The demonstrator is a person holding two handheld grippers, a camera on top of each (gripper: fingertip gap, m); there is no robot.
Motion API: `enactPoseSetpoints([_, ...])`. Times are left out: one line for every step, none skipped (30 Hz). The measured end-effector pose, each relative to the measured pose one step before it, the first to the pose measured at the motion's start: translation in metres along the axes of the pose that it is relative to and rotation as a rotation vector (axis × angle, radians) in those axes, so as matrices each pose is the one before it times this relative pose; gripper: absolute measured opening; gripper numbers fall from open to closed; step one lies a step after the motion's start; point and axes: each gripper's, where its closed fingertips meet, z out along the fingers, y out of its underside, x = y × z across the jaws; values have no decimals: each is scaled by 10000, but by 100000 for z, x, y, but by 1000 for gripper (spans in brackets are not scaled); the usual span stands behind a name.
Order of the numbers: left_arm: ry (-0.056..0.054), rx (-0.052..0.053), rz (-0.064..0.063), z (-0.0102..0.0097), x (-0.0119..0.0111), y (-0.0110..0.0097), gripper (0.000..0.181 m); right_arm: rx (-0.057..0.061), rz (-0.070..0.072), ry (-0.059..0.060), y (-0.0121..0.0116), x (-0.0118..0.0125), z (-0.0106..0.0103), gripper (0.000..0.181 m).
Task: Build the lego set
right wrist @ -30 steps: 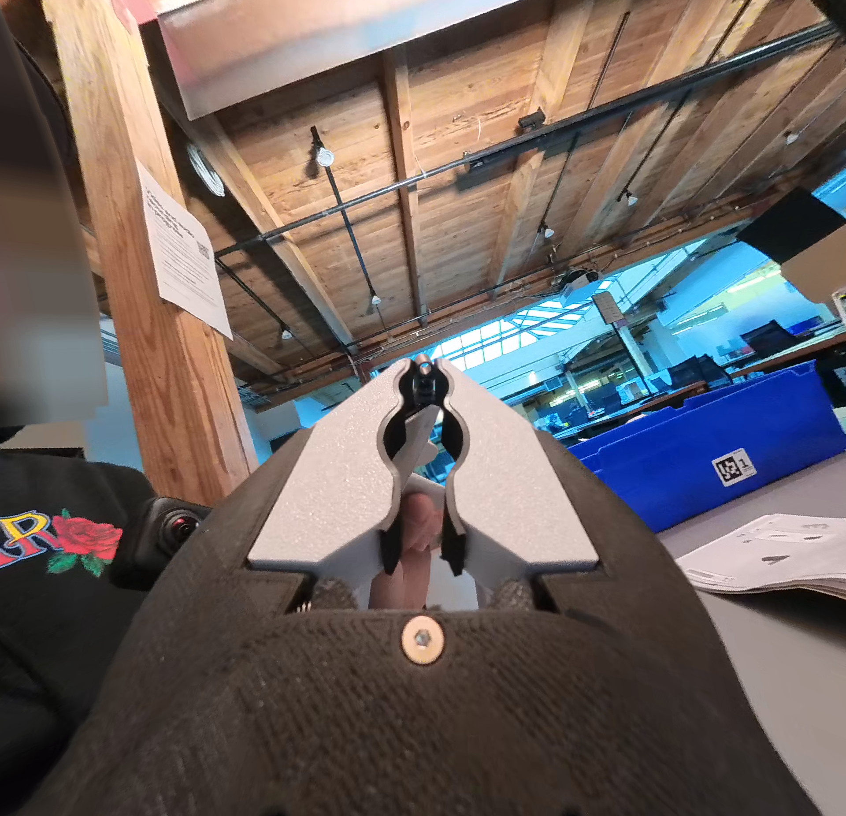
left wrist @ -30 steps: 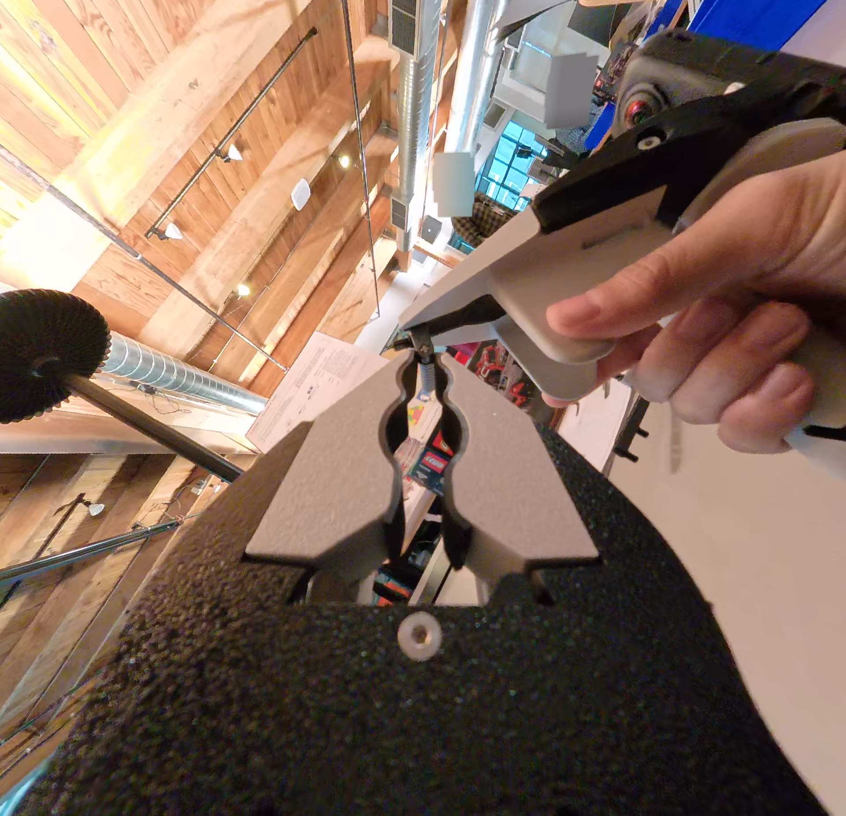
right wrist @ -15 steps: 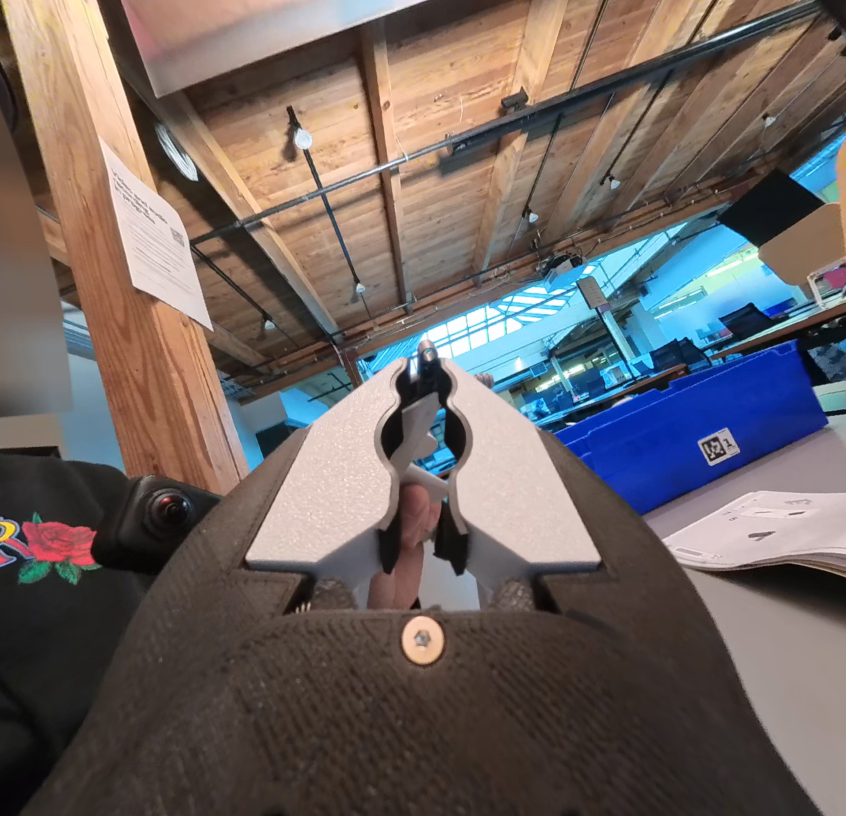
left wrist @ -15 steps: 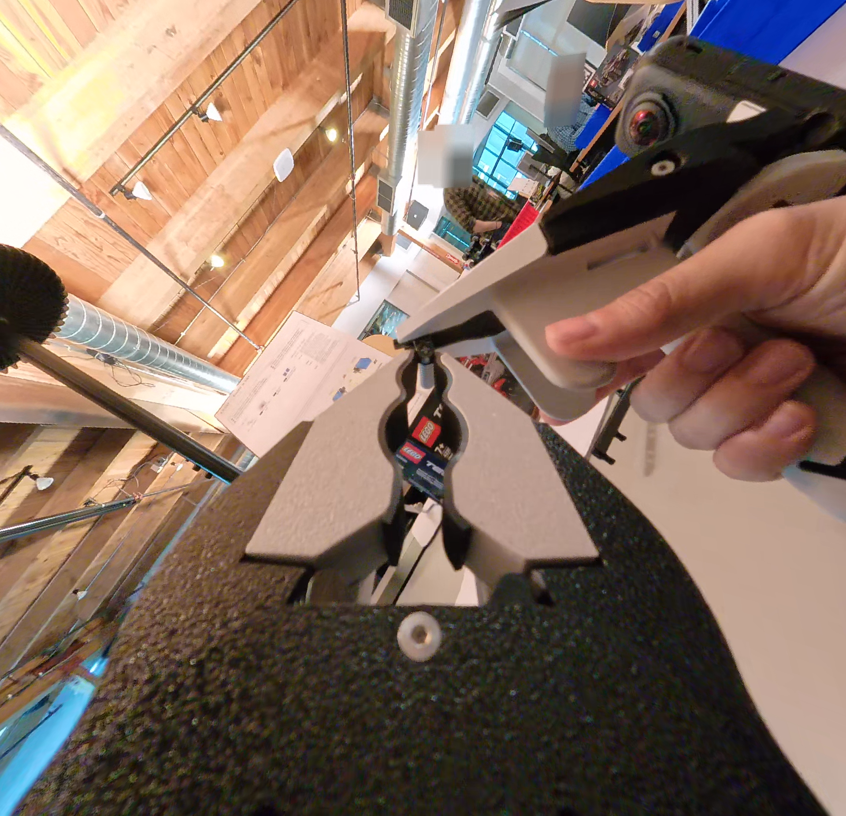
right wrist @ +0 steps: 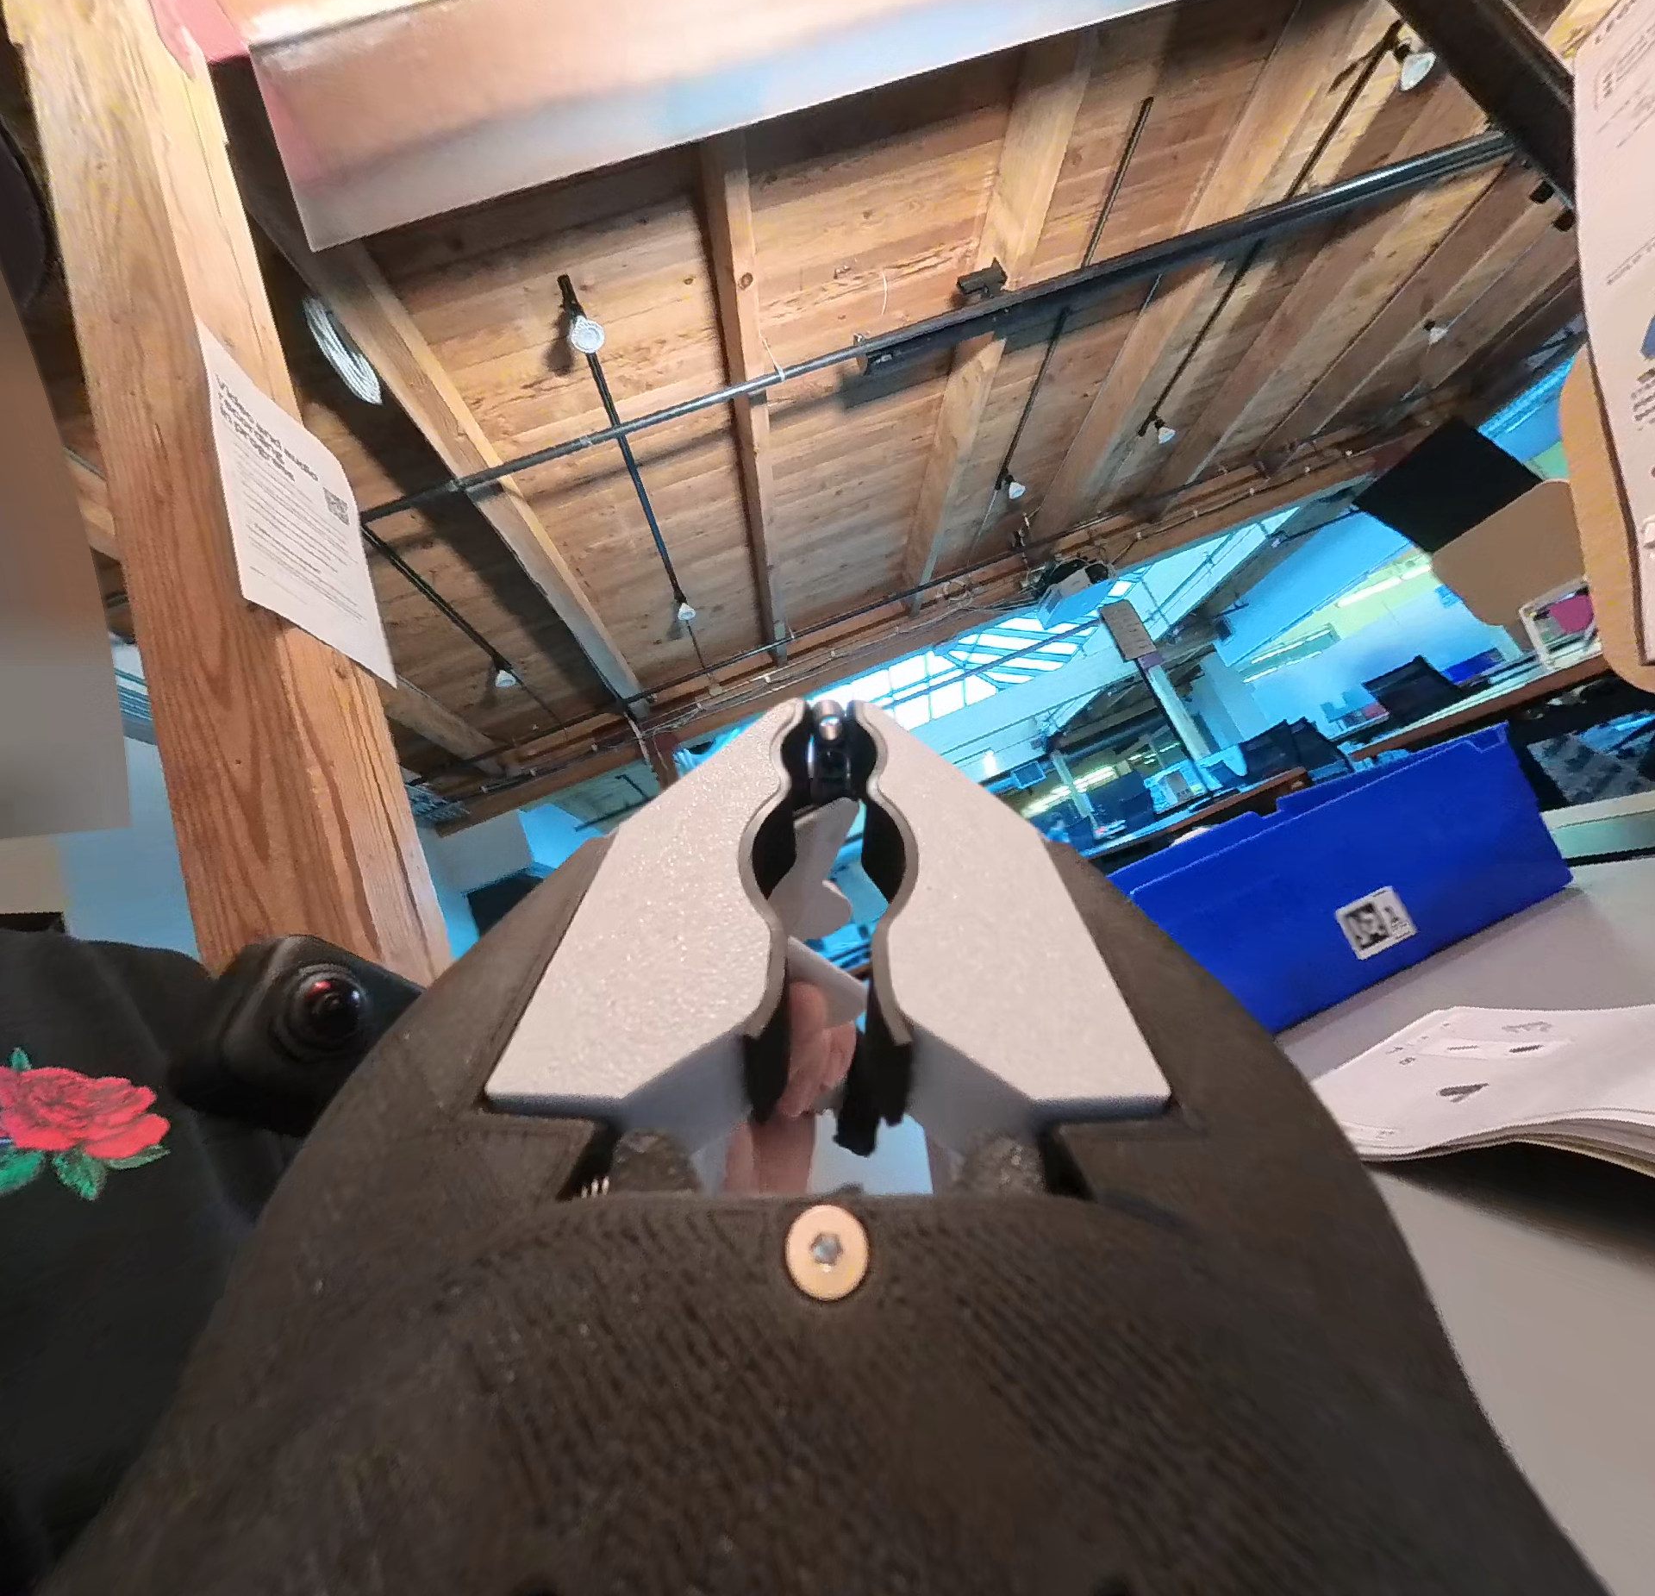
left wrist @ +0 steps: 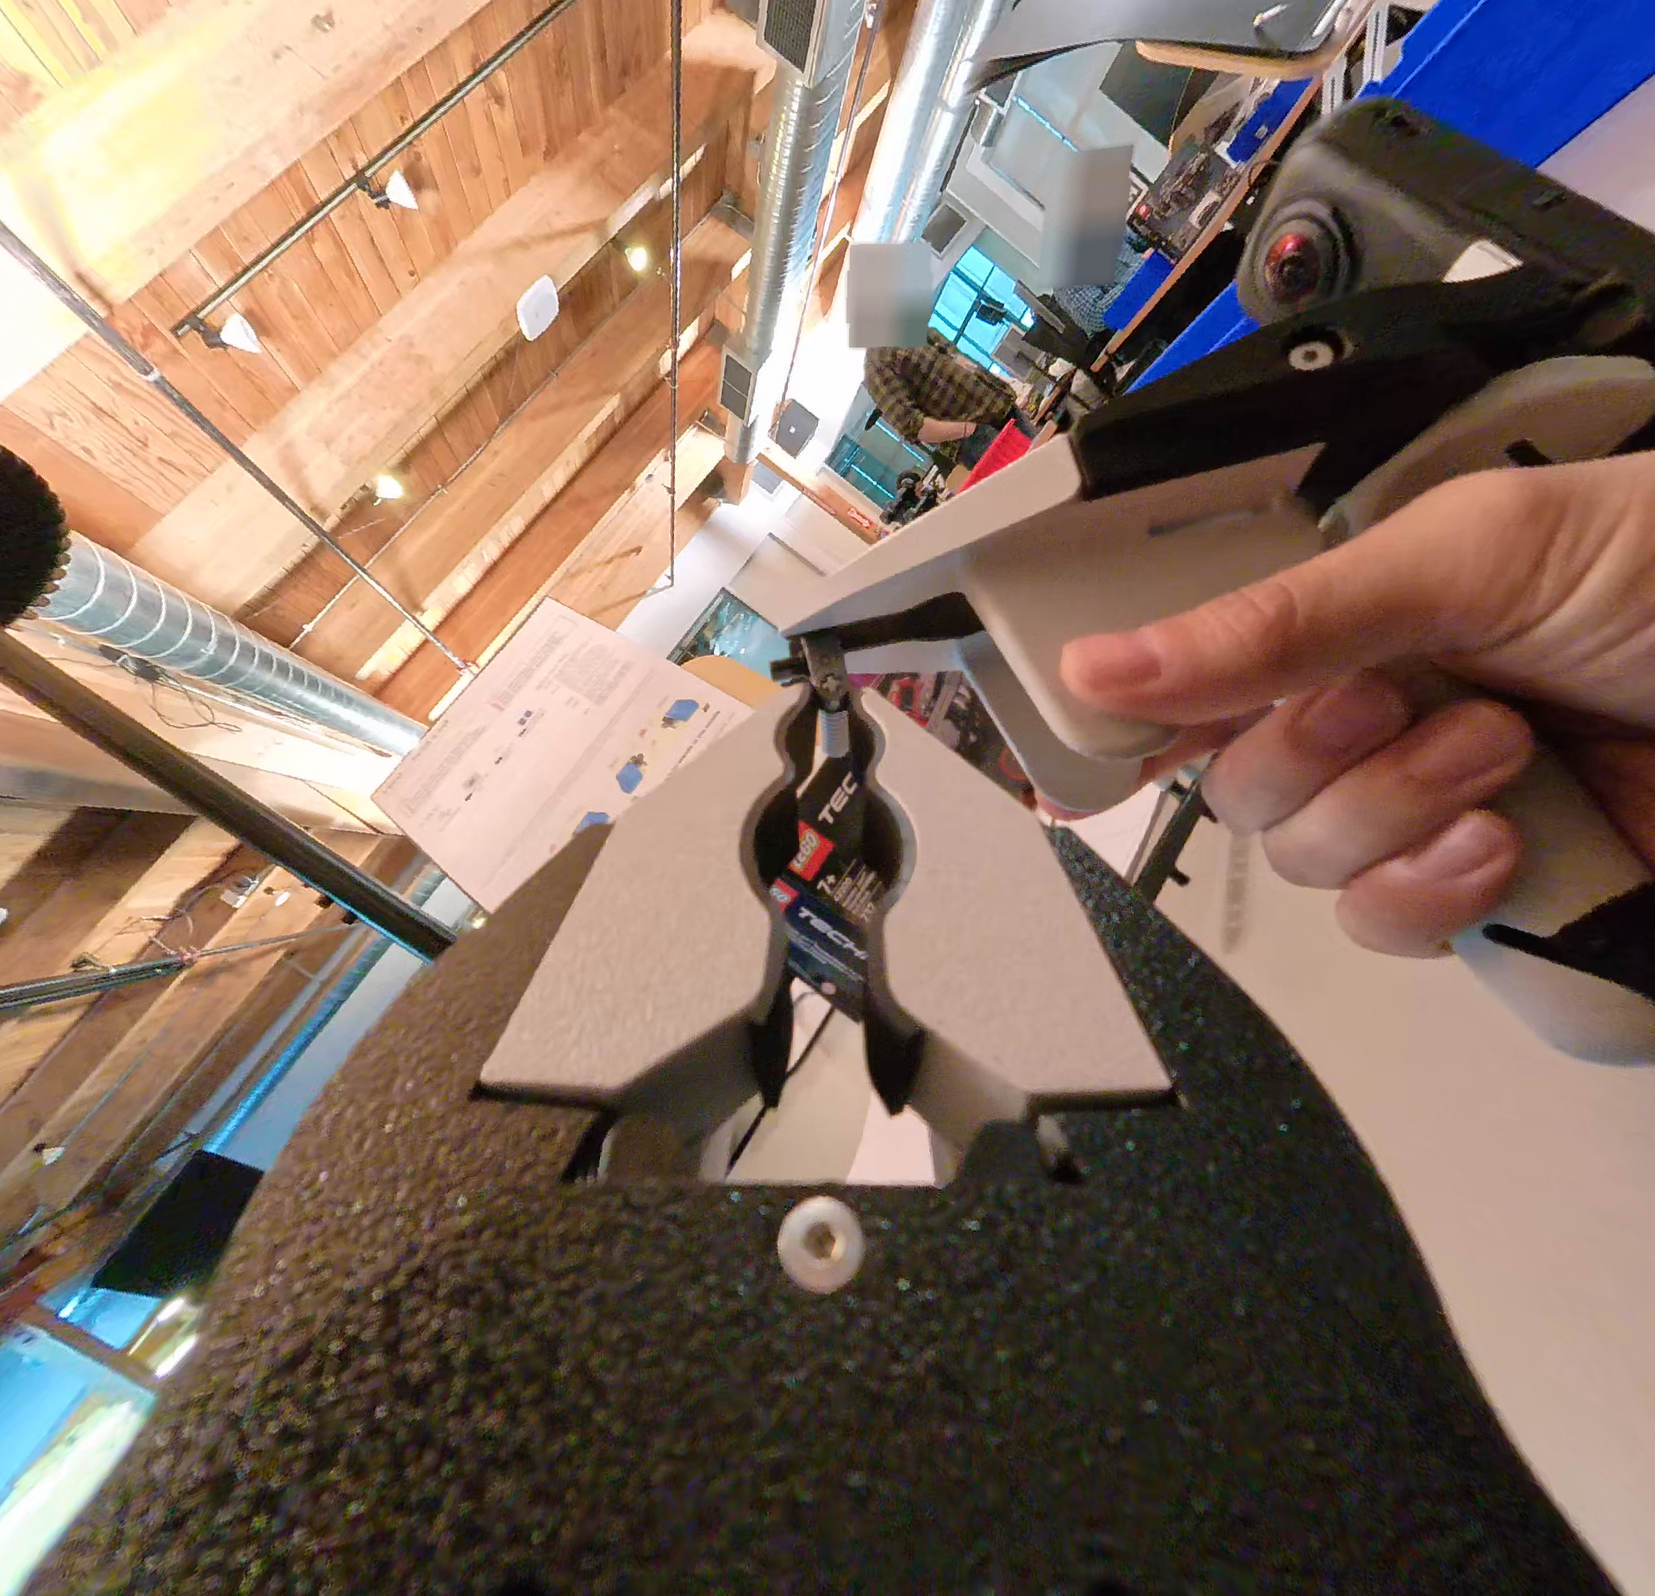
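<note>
Both grippers are raised and meet tip to tip. In the left wrist view my left gripper (left wrist: 828, 713) is shut on a small light grey Lego pin (left wrist: 833, 733). The right gripper (left wrist: 799, 650), held by a hand (left wrist: 1397, 711), comes in from the right and pinches a small black Lego piece (left wrist: 819, 668) that touches the pin's end. In the right wrist view my right gripper (right wrist: 828, 718) is shut on that black piece (right wrist: 824, 769), with a grey pin end (right wrist: 828, 732) at its tip. A left gripper finger (right wrist: 810, 877) shows behind the gap.
A Lego box (left wrist: 828, 872) shows through the left gripper's gap. A printed sheet (left wrist: 537, 747) stands behind. An open instruction booklet (right wrist: 1478, 1078) lies on the grey table (right wrist: 1522, 1284), with a blue bin (right wrist: 1325, 890) behind. A wooden post (right wrist: 224, 657) and a person's black shirt (right wrist: 81, 1195) are at left. Less than 4 cm separates the two grippers' tips.
Both grippers stayed shut and tip to tip while swinging together. The left view turned so the Lego box now fills its gap. The right view tilted, bringing a sheet in at top right.
</note>
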Motion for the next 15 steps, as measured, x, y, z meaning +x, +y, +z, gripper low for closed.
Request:
enactPoseSetpoints([-10,15,-92,8,-20,-11,4,-60,-204,94,10,8,32,5])
enactPoseSetpoints([-4,32,-99,-4,-51,-54,4,-26,-24,-18,-24,-80,62,5])
enactPoseSetpoints([15,12,-41,12,-22,-74,4,25,145,-103,-52,-80,22,4])
enactPoseSetpoints([12,-25,6,28,4,-21,4,53,163,-75,-58,4,-42,4])
enactPoseSetpoints([-8,-16,11,23,25,-8,4,61,35,1,-17,33,-26,5])
enactPoseSetpoints([-13,9,13,1,39,-2,4,46,-53,8,31,-21,-25,5])
enactPoseSetpoints([1,-13,20,6,31,33,4,21,-11,-14,28,-23,-13,6])
enactPoseSetpoints([2,-17,20,23,26,41,4,-8,35,-7,19,7,-4,8])
enactPoseSetpoints([3,16,-32,9,34,-17,4,-15,-36,42,-4,45,-12,6])
enactPoseSetpoints([16,30,-65,-11,66,-70,4,-22,-109,28,0,-9,-12,5])
enactPoseSetpoints([20,-24,-30,17,108,2,4,-87,-179,14,29,-73,-47,5])
enactPoseSetpoints([12,-92,-15,48,117,140,4,-214,-269,212,127,158,-23,5])
enactPoseSetpoints([3,-18,-10,62,103,105,4,-264,-155,163,128,169,8,5])
enactPoseSetpoints([7,26,30,36,69,53,4,-188,-45,15,33,53,-30,5])
enactPoseSetpoints([1,-13,50,38,57,86,4,-130,-129,70,55,88,-18,5])
